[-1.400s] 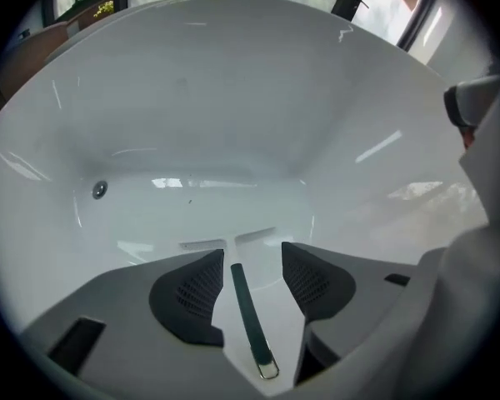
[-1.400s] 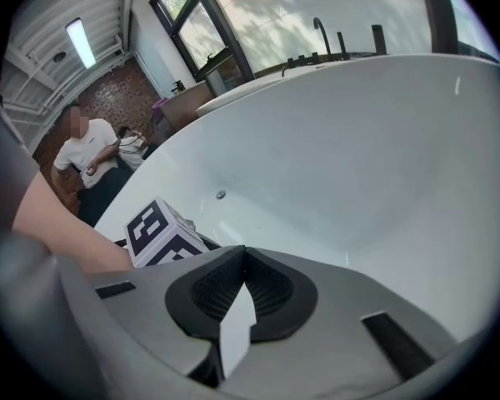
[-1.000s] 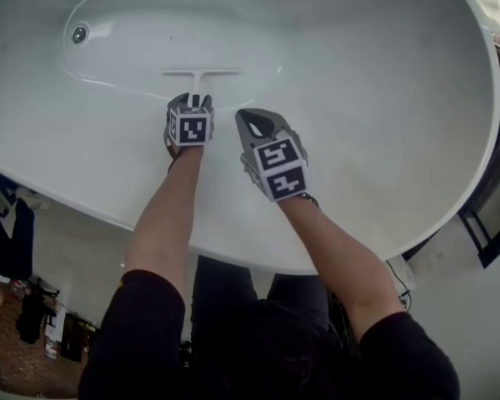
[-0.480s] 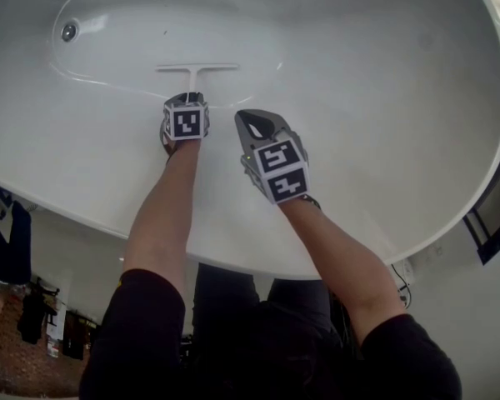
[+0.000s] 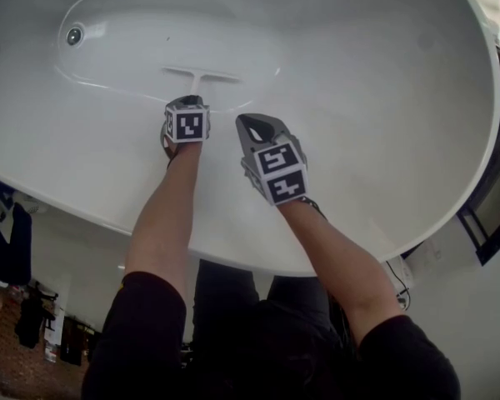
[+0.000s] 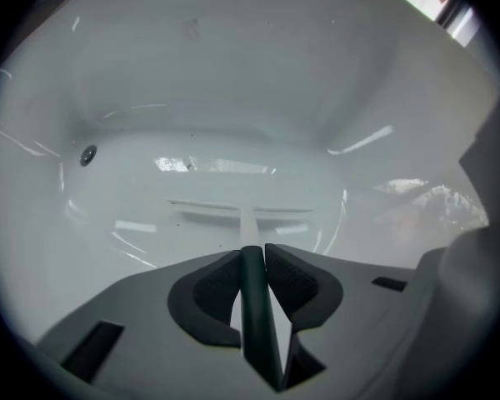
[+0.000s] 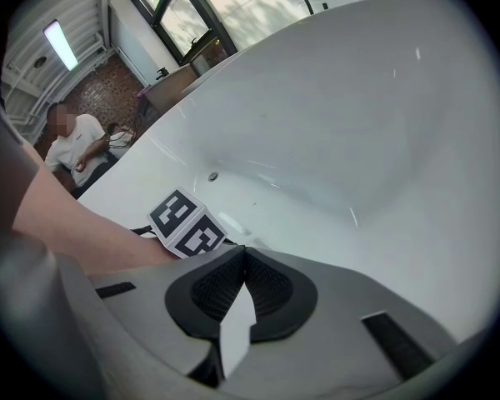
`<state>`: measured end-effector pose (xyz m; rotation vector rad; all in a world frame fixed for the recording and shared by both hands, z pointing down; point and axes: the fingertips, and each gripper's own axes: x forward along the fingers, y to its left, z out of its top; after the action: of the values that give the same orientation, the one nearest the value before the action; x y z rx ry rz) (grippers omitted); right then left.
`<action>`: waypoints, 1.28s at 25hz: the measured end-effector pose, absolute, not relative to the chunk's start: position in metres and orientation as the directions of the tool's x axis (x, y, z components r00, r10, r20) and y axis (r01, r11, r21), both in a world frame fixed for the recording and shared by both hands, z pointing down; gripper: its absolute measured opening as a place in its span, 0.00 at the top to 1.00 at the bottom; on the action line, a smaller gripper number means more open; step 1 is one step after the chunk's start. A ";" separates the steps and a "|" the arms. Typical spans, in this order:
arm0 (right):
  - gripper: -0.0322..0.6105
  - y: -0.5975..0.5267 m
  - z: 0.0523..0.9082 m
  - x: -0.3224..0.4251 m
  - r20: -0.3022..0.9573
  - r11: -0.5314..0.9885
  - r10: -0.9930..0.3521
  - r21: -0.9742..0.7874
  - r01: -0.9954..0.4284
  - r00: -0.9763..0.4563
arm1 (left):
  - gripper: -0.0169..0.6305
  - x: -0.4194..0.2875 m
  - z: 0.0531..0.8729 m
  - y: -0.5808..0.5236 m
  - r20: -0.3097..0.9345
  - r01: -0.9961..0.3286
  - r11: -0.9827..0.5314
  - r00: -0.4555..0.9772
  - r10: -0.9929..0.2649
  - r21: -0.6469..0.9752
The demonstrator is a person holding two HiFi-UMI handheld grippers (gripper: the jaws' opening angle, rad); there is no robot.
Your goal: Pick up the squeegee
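Note:
The squeegee [image 5: 202,75] is white and T-shaped with a dark green handle, and it lies inside the white bathtub [image 5: 358,82] near its floor. My left gripper [image 5: 191,101] points steeply down and is shut on that handle. In the left gripper view the pads [image 6: 285,280] press on the dark handle [image 6: 252,294], with the blade [image 6: 242,207] lying crosswise beyond them. My right gripper [image 5: 252,124] hovers just to the right of the left one, shut with nothing between its jaws [image 7: 244,253]. The left gripper's marker cube [image 7: 187,223] shows in the right gripper view.
The tub's drain [image 5: 74,34] sits at the far left of the floor. The tub's walls curve up on all sides. A dark frame [image 5: 492,223] stands outside the rim at right. A seated person [image 7: 71,144] and windows show beyond the tub.
The left gripper's jaws have closed on the squeegee's handle, and the blade now sits slightly tilted. The right gripper has stayed where it was.

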<state>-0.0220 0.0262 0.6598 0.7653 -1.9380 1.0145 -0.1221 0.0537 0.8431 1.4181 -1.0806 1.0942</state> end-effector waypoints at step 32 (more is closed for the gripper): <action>0.94 0.134 0.194 0.087 0.541 0.794 -0.414 -0.177 -0.581 -0.731 | 0.83 -0.003 0.207 0.146 0.564 -0.976 -0.207 0.132 -0.815 -0.071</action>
<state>0.0868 0.1335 0.1937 0.7426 -2.4967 0.4636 -0.0030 0.1463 0.2072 2.1006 -1.7403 0.7170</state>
